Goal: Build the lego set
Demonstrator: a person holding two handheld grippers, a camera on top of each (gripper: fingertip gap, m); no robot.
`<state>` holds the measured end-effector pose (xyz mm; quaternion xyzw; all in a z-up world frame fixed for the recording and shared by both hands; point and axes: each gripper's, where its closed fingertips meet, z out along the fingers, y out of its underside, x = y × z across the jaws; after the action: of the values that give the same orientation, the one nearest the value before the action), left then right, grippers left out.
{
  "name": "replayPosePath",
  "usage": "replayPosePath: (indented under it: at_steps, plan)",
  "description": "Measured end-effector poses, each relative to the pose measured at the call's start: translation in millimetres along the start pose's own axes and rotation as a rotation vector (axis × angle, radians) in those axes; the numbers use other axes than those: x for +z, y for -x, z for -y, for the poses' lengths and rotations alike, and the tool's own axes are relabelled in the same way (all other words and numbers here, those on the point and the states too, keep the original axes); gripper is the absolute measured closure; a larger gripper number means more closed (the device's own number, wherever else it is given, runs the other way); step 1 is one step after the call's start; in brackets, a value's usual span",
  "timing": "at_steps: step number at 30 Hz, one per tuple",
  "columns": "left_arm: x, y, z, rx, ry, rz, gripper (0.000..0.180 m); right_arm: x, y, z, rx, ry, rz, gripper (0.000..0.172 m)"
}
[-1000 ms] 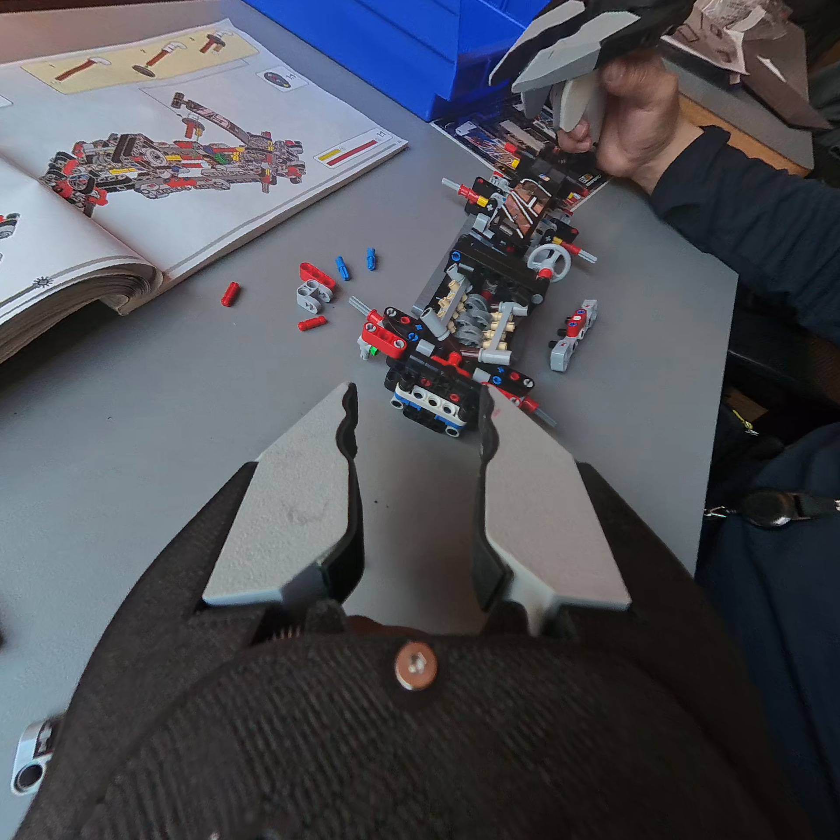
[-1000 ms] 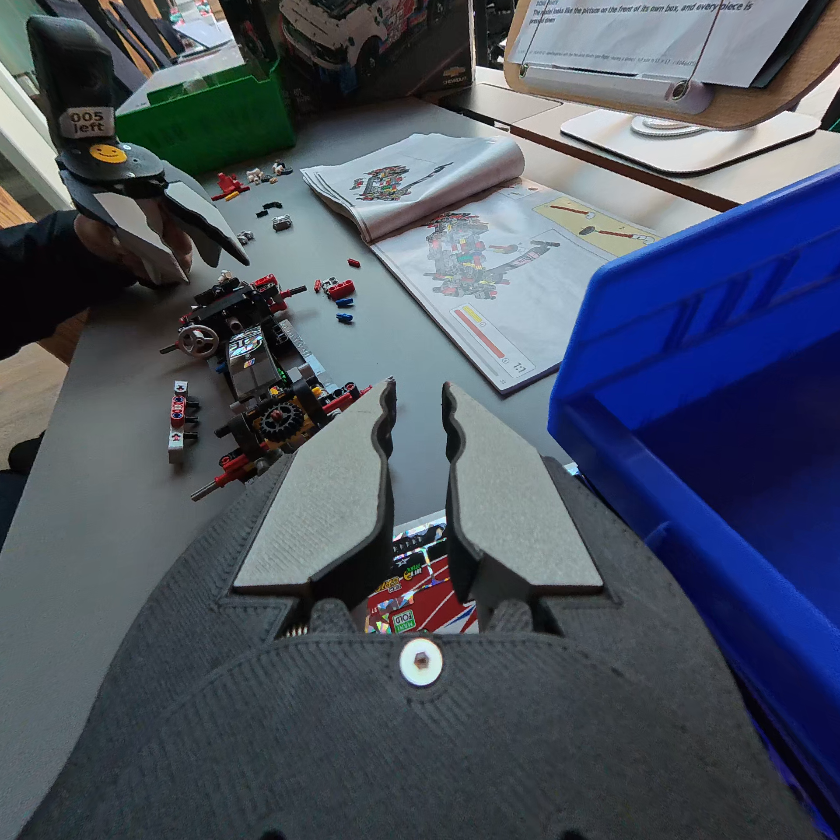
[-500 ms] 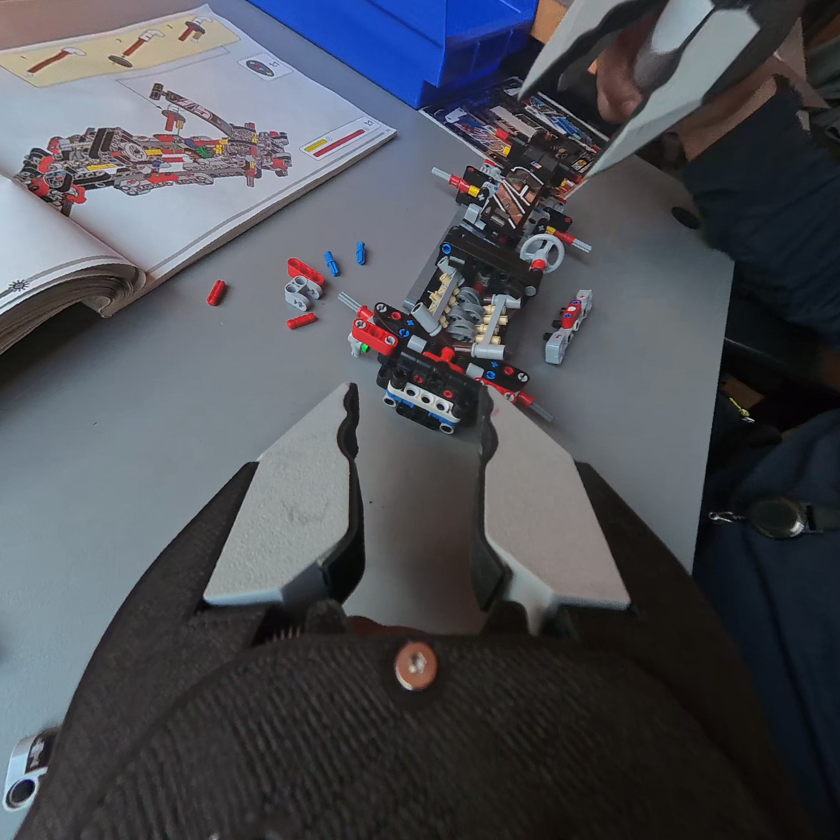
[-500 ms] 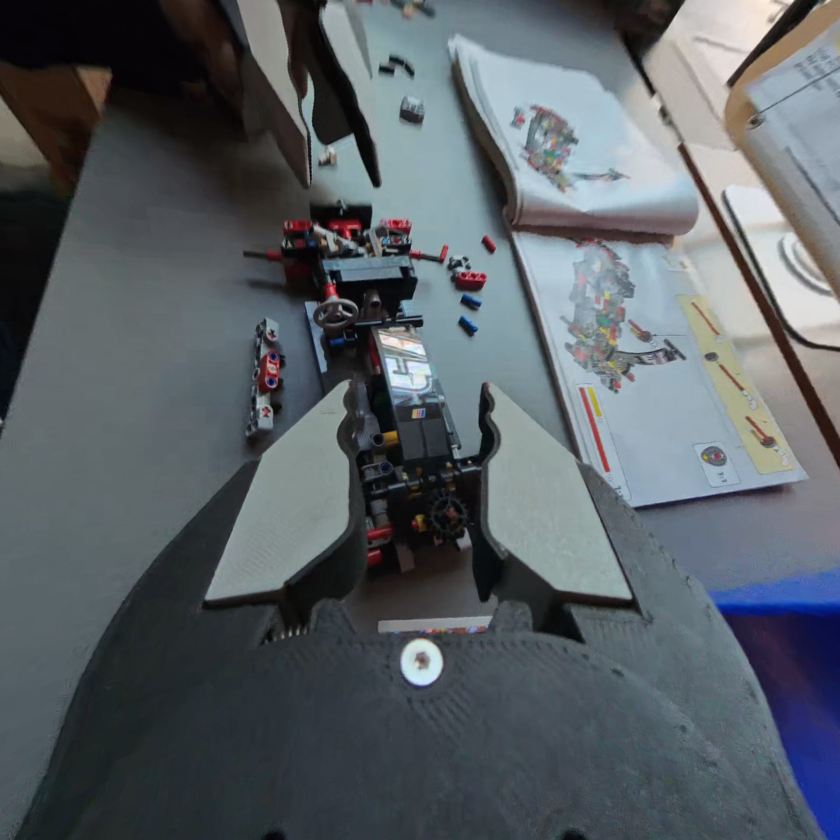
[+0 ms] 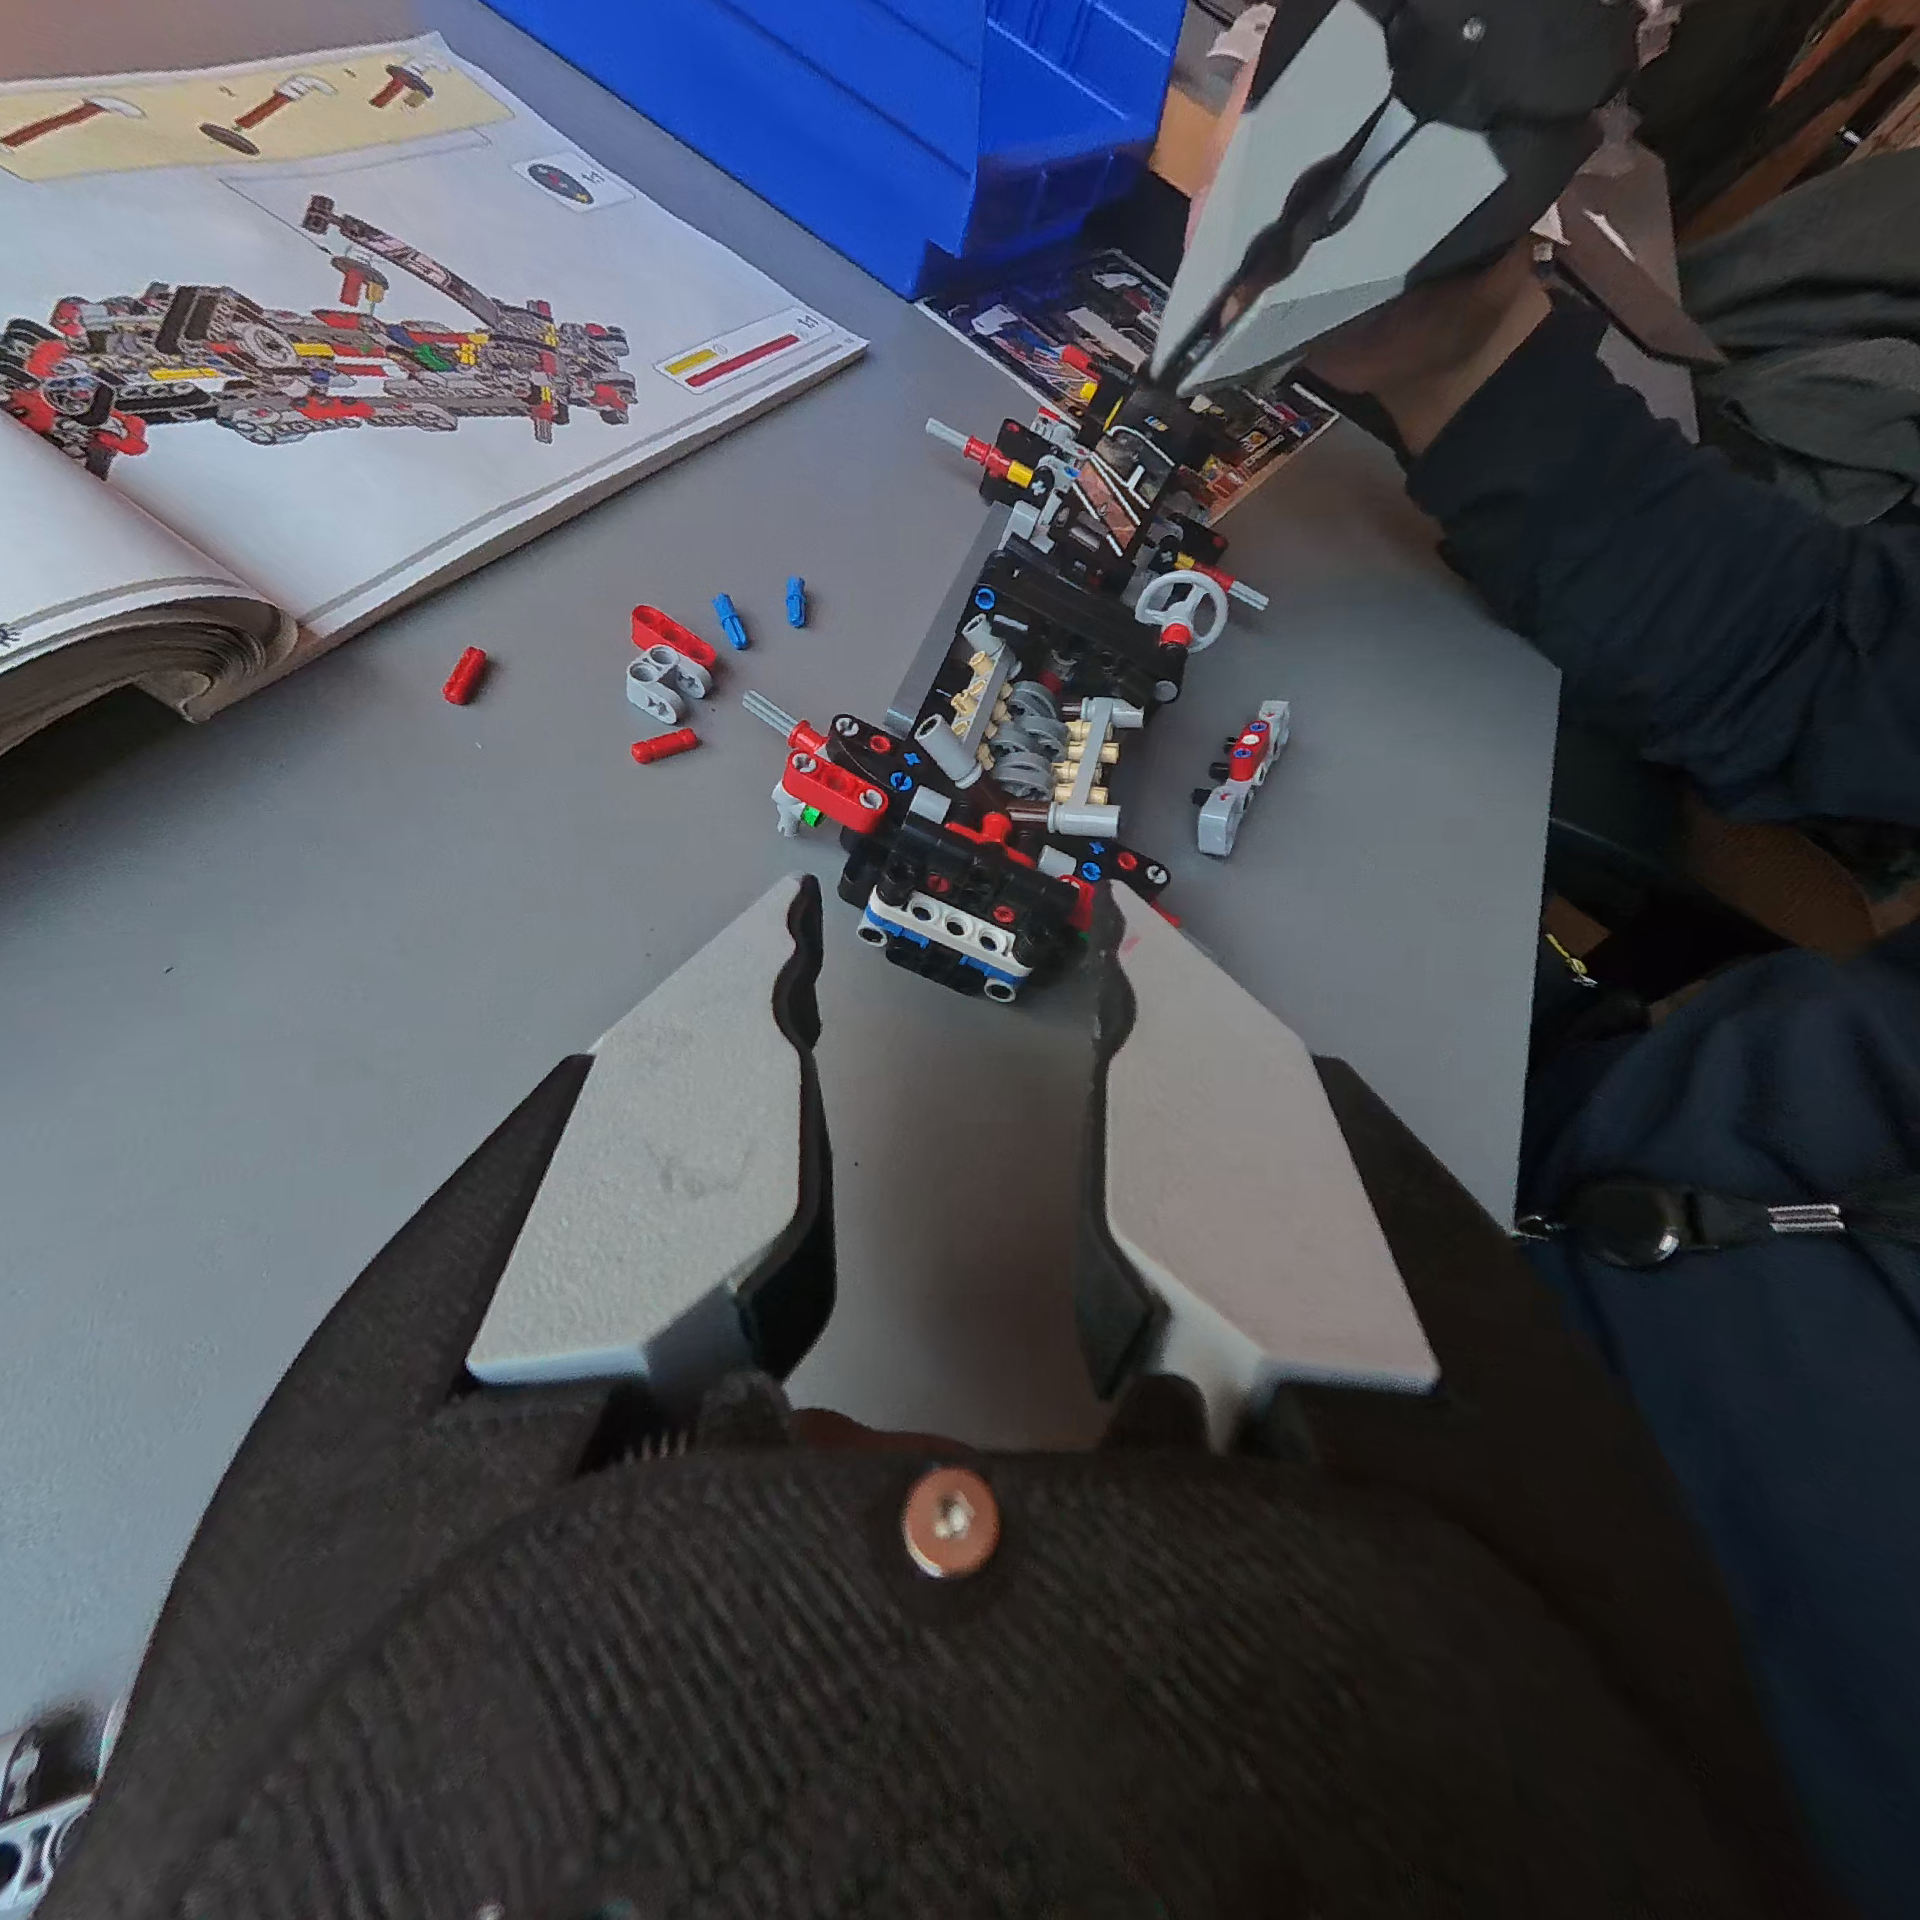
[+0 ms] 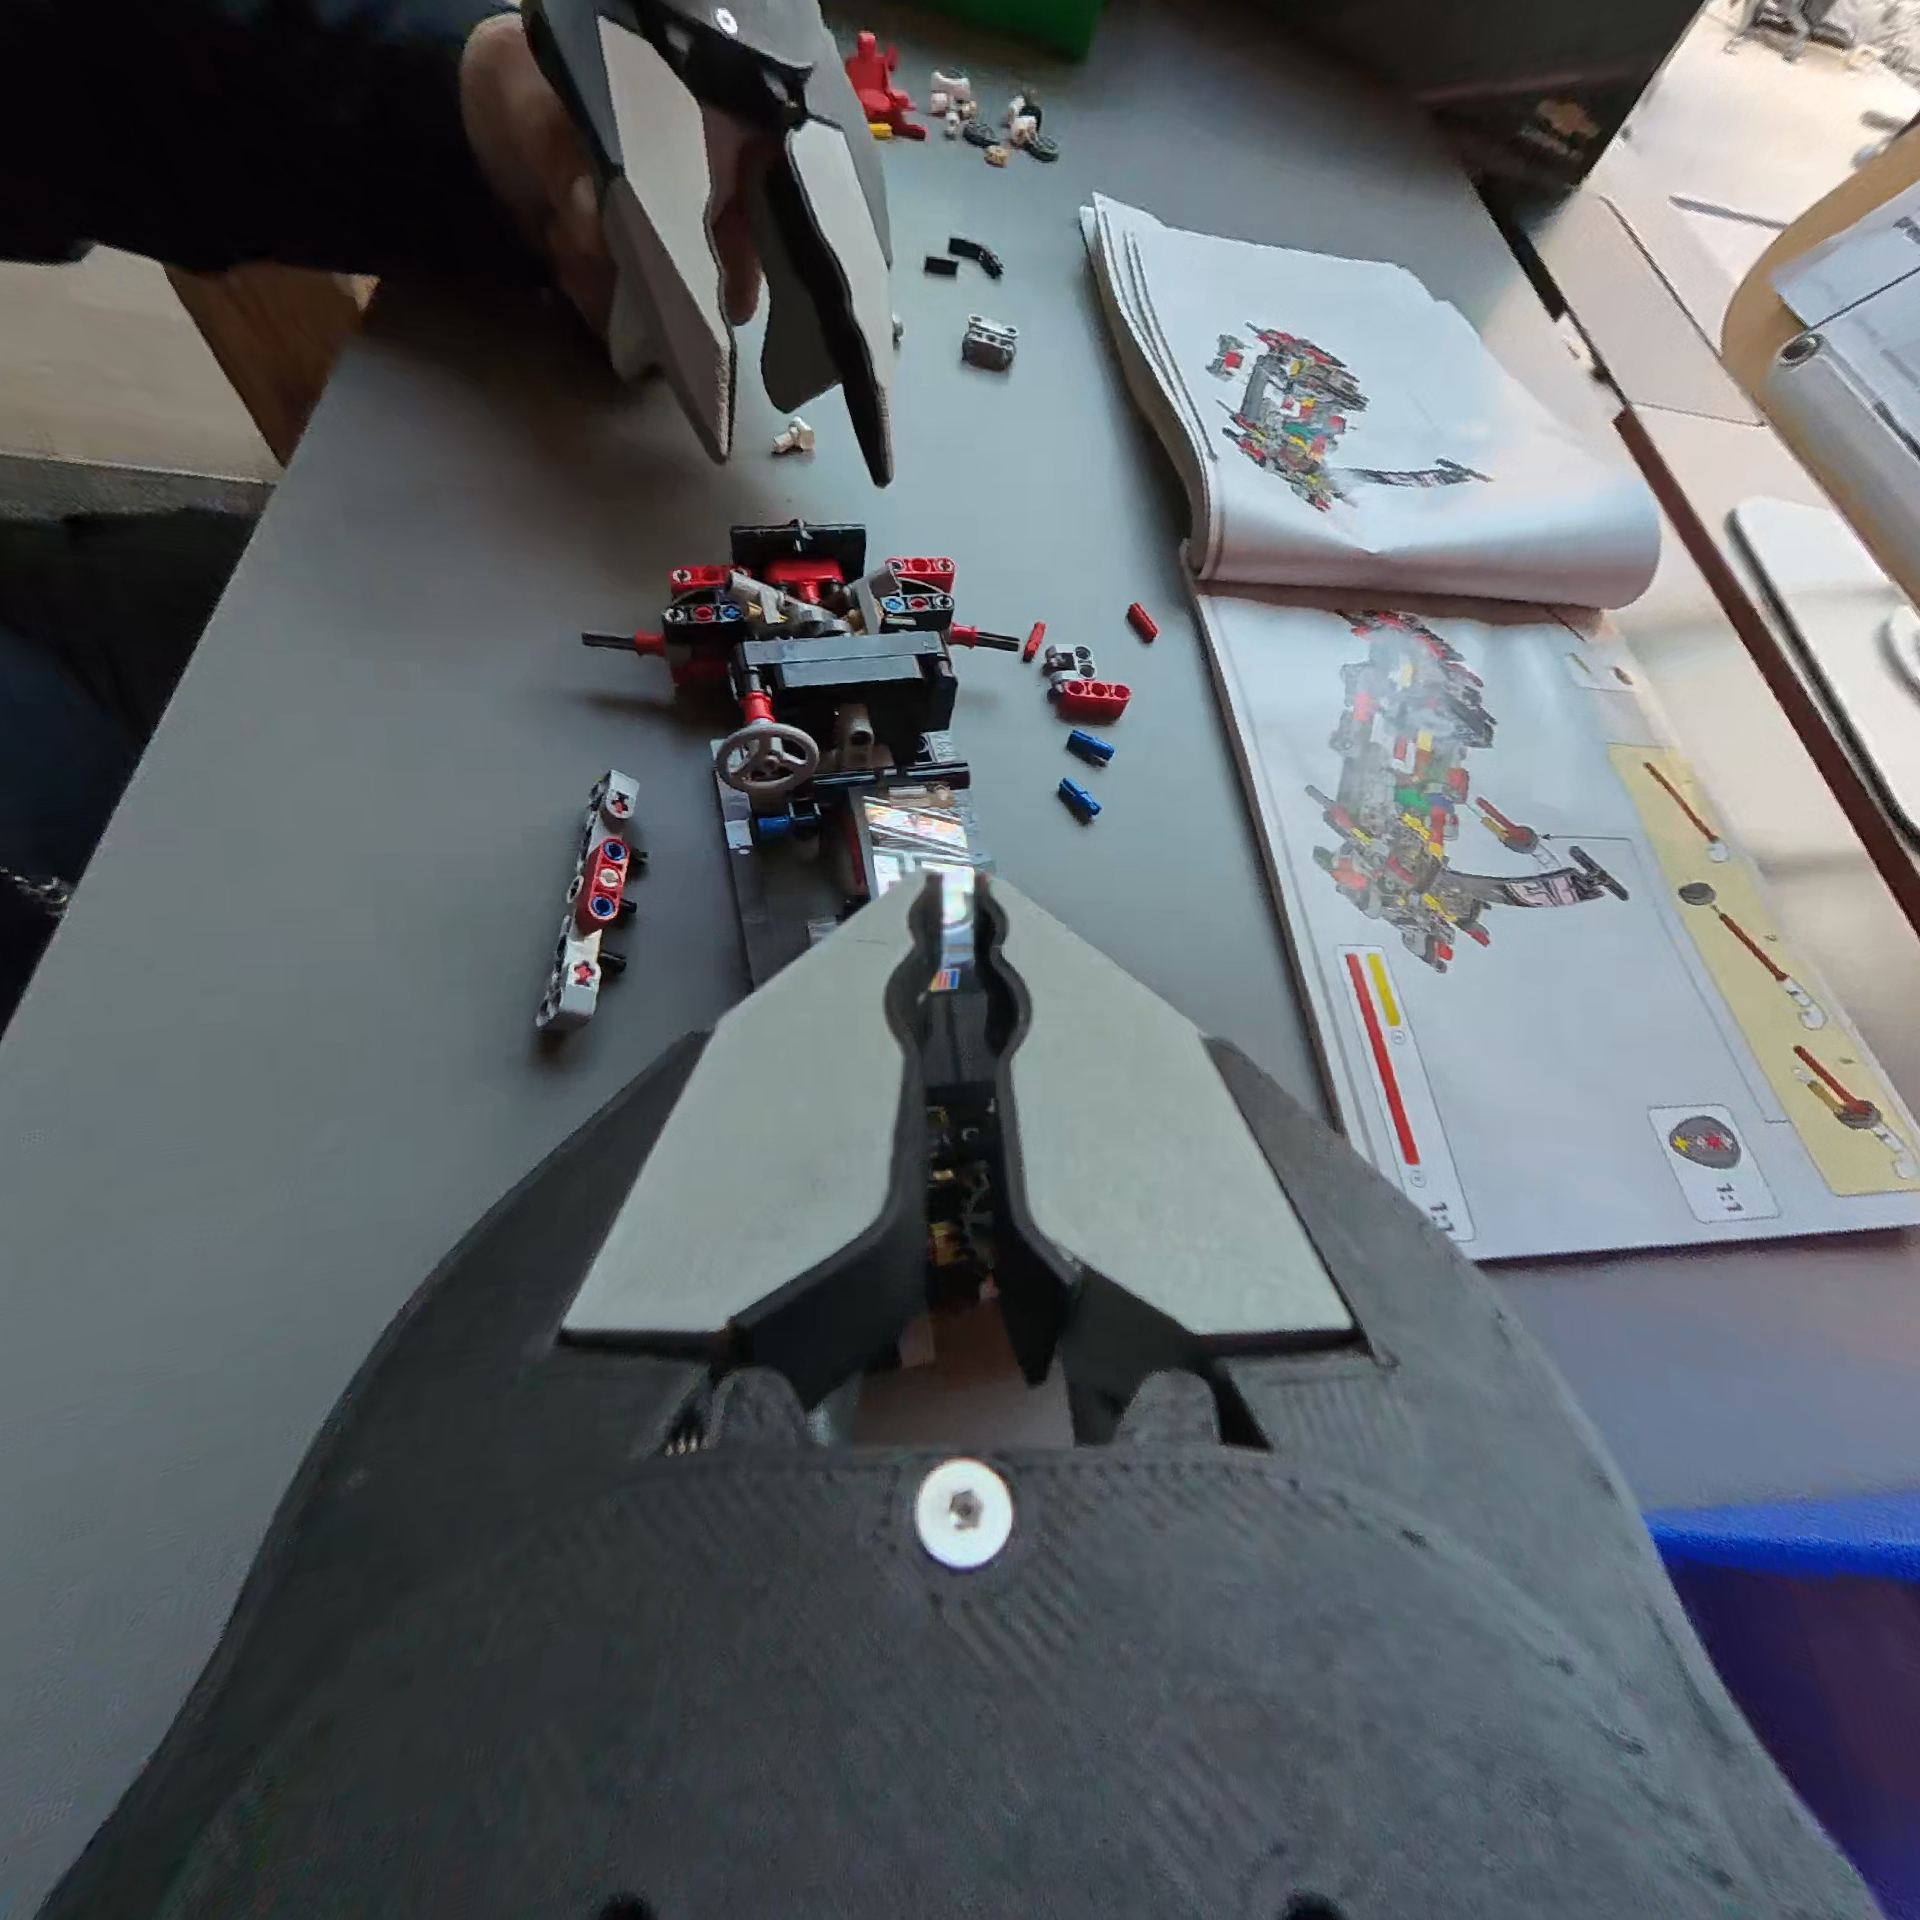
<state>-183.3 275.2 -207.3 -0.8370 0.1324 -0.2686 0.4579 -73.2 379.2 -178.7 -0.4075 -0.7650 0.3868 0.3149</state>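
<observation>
In the left wrist view, the left gripper (image 5: 951,914) is seen low in the frame with its fingers spread wide and nothing between the pads; the near end of a partly built toy car chassis (image 5: 1023,748) lies just beyond the fingertips, apart from the left one, while contact at the right one cannot be told. The long axis of the chassis is seen running from the frame's centre up and to the right, its white and blue beam end nearest and a grey steering wheel (image 5: 1182,608) farther along. In the right wrist view, the right gripper (image 6: 956,894) is seen almost closed above the shiny panel of the chassis; whether the pads press on it cannot be told. A short grey and red beam assembly (image 5: 1242,774) lies beside the chassis toward the right table edge, which is near. Loose red, blue and grey pins (image 5: 675,665) are scattered left of the chassis, with bare grey table (image 5: 312,987) left of them. Farther off, an open instruction booklet (image 5: 364,343) fills the upper left, a blue bin (image 5: 883,125) the top centre, and a sticker sheet (image 5: 1049,332) lies below the bin.
</observation>
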Motion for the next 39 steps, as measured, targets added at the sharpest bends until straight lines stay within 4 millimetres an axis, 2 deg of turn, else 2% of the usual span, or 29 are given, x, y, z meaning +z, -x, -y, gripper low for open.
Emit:
replayPosePath:
  at_steps: [2, 3, 5, 7, 9, 11, 16, 21, 24, 29, 35, 39]
  plan:
    - [1, 0, -1, 0.000, 0.008, -0.004, 0.130, -1, -6, 2, 0.004, 0.007, -0.043, 0.124]
    - [1, -1, -1, 0.002, 0.012, -0.004, 0.130, -1, -6, 5, 0.000, 0.009, -0.047, 0.116]
    - [2, -1, -3, 0.006, 0.022, -0.003, 0.130, 4, 0, 7, -0.016, 0.048, -0.015, 0.123]
    - [3, -1, -4, 0.007, 0.034, -0.004, 0.130, 13, 8, -1, -0.064, 0.145, 0.020, 0.139]
    - [5, -2, -5, 0.009, 0.046, -0.007, 0.130, 21, 5, -14, -0.112, 0.256, 0.002, 0.138]
    - [5, -2, -6, 0.012, 0.053, -0.009, 0.130, 23, 6, -17, -0.117, 0.295, 0.015, 0.148]
    - [7, -5, -8, 0.018, 0.067, -0.024, 0.130, 20, 6, -16, -0.099, 0.261, 0.037, 0.149]
    - [8, -10, -11, 0.038, 0.088, -0.051, 0.131, 11, 5, -2, -0.062, 0.128, 0.063, 0.149]
    - [9, -9, -12, 0.045, 0.100, -0.033, 0.133, 8, 7, 1, -0.041, 0.090, 0.095, 0.149]
    - [8, -10, -11, 0.075, 0.083, -0.023, 0.134, 10, 7, -2, -0.071, 0.128, 0.079, 0.149]
    - [-5, -7, 7, 0.035, -0.054, -0.028, 0.134, 16, 10, -8, -0.107, 0.202, 0.065, 0.148]
    - [-7, -2, 7, 0.093, -0.066, 0.075, 0.136, 12, 6, -3, -0.067, 0.157, 0.060, 0.144]
